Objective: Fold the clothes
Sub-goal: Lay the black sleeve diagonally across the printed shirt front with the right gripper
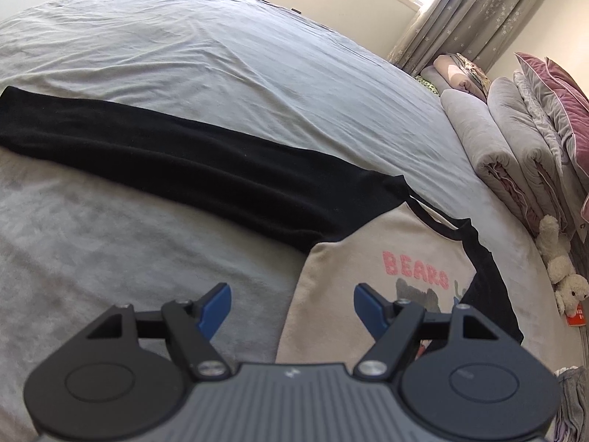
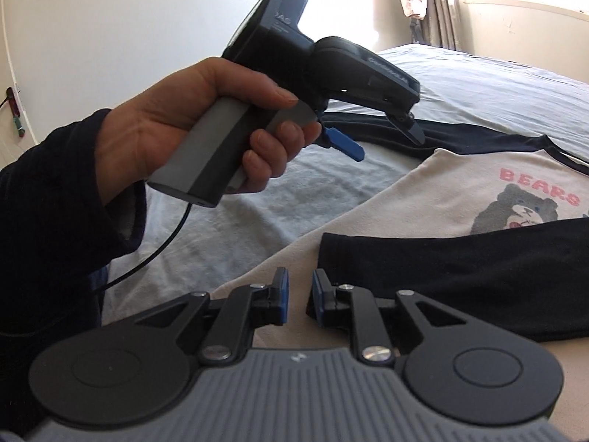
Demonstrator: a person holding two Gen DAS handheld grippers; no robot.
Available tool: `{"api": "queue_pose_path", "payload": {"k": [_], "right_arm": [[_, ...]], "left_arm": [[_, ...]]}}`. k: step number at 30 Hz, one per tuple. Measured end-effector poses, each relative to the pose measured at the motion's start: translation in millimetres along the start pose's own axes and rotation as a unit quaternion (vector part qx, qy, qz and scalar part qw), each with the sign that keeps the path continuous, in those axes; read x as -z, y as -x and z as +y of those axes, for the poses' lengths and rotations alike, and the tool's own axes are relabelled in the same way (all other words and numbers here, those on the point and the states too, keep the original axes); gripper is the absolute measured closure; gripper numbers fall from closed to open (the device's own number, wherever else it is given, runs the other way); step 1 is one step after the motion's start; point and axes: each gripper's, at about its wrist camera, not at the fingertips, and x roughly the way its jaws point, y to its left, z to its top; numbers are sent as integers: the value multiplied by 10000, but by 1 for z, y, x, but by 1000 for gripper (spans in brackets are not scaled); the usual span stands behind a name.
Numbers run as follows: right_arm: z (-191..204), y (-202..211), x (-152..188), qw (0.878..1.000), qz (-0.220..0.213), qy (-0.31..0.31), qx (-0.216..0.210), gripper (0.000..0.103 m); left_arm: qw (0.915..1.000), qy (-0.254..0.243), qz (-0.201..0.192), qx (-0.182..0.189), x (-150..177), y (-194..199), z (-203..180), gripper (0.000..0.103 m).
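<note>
A: One garment fills the left wrist view: a cream shirt [image 1: 371, 258] with black sleeves, lying flat on the bed [image 1: 206, 59]. The pink letters on its chest read "BEARS", above a grey bear print partly hidden by the left tool [image 1: 292, 304].

B: And the tool itself?

A: Its two blue-tipped fingers [image 1: 215, 304] are spread wide with nothing between them, poised above the shirt's edge. One black sleeve [image 1: 154, 154] stretches out straight to the left across the sheet. The other sleeve is cut off behind the tool's right finger.

B: Anything else to count?

A: Two rolled grey quilts [image 1: 500, 140] at the bed's far side, one plush toy [image 1: 563, 272] beside them, and a small red tag near it whose printing is too small to read.

B: And the right wrist view?

A: One hand [image 2: 206, 118] in a dark sleeve grips the grey handle of the left tool [image 2: 383, 140], a black cable trailing from the handle's base. The lettering on its body is only partly legible: "AS" on the head, and a word on the neck too blurred to make out. The "BEARS" print [image 2: 537, 186] shows again, the bear's lower half covered by the folded-in black sleeve [image 2: 460, 269].

B: The right tool [image 2: 298, 293]?

A: Its fingers stand close together with a narrow gap, pinching nothing, just above the cream cloth beside that sleeve's cuff.
</note>
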Motion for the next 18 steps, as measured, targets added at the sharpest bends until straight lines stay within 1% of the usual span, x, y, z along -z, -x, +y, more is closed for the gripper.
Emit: {"api": "queue_pose_path", "payload": {"k": [1,2,3,4,5,6,7,8,9,10,11,12,14,15,16,17,18], "right_arm": [[-1,4,-1,9999,13,39,-120,82],[-3,9,-1,9997,13,68,-232,79],[-10,19,-4,9996,-134,-25,-245,70],[-24,34,-6,9985,-425,-321,-79,66],[-38,49,-9,9955,-715,-616,87,60],[-53,65,-11,9900,-1010,-944,265,55],[-81,84,-7,9754,-1365,-1629,581,52],[-109,103,-2,9538,-1705,-2307,890,48],[-134,124,9,9254,-1979,-3020,1150,47],[-157,143,23,8923,-2234,-3700,1307,47],[-180,157,42,8493,-2561,-4429,1304,47],[-203,171,61,8006,-2862,-5104,1286,47],[-236,187,96,7230,-3292,-5965,1143,47],[-245,190,104,7025,-3348,-6161,1218,46],[-251,190,108,6946,-3345,-6240,1272,46],[-259,187,110,6919,-3245,-6315,1309,46],[-264,181,109,6919,-3102,-6387,1308,46]], "left_arm": [[10000,-70,-34,-39,1,0,-2,28],[9998,-141,-68,-77,2,1,-5,28],[9997,-211,-102,-116,3,1,-7,28],[9994,-282,-136,-154,4,2,-9,28],[9990,-378,-172,-181,6,2,-12,28],[9984,-474,-208,-206,7,3,-16,28],[9980,-566,-227,-185,9,3,-20,28],[9974,-658,-245,-164,11,4,-23,28],[9969,-738,-247,-117,14,4,-27,28],[9962,-830,-251,-61,17,5,-32,28],[9954,-922,-255,-6,21,5,-38,28],[9944,-1031,-249,48,24,5,-43,28],[9918,-1247,-230,170,33,5,-53,28],[9904,-1342,-218,231,37,5,-58,28],[9895,-1410,-182,247,41,4,-61,28],[9886,-1479,-145,264,44,2,-63,28],[9875,-1547,-109,280,48,1,-66,28]]}}
